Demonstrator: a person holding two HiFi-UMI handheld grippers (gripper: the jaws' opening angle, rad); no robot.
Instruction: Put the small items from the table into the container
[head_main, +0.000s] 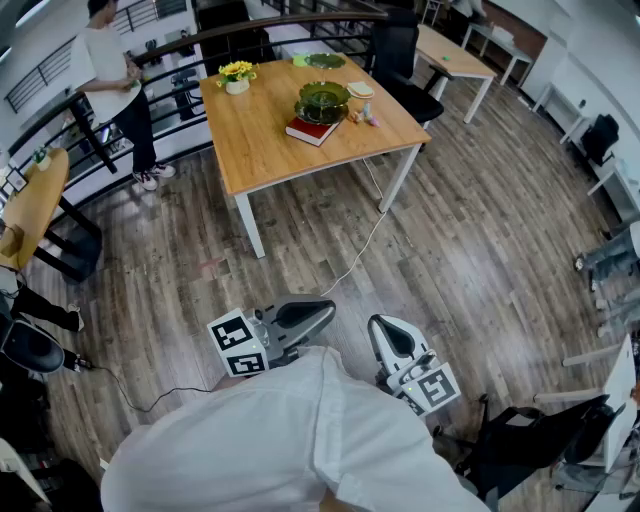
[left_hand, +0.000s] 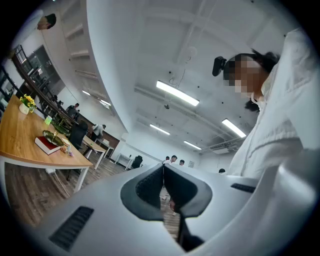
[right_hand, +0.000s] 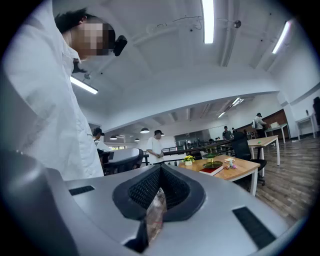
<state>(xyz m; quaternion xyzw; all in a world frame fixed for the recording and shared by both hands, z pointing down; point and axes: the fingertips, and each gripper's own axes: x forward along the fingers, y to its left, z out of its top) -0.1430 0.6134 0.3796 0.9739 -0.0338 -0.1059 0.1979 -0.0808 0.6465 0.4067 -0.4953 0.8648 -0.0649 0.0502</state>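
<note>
- Your two grippers, left gripper (head_main: 322, 309) and right gripper (head_main: 381, 327), are both closed on nothing, close to your body.
- One green container (head_main: 323, 100) stands on the tabletop (head_main: 262, 140), well apart from you.
- The small items (head_main: 362, 116) lie just beside it, too tiny to count.

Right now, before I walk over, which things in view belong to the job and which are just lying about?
Job:
- small items near the table's right edge
- green glass dish, likely the container
- wooden table

Lying about:
- red book
- yellow flower pot
- white cable on the floor
</note>
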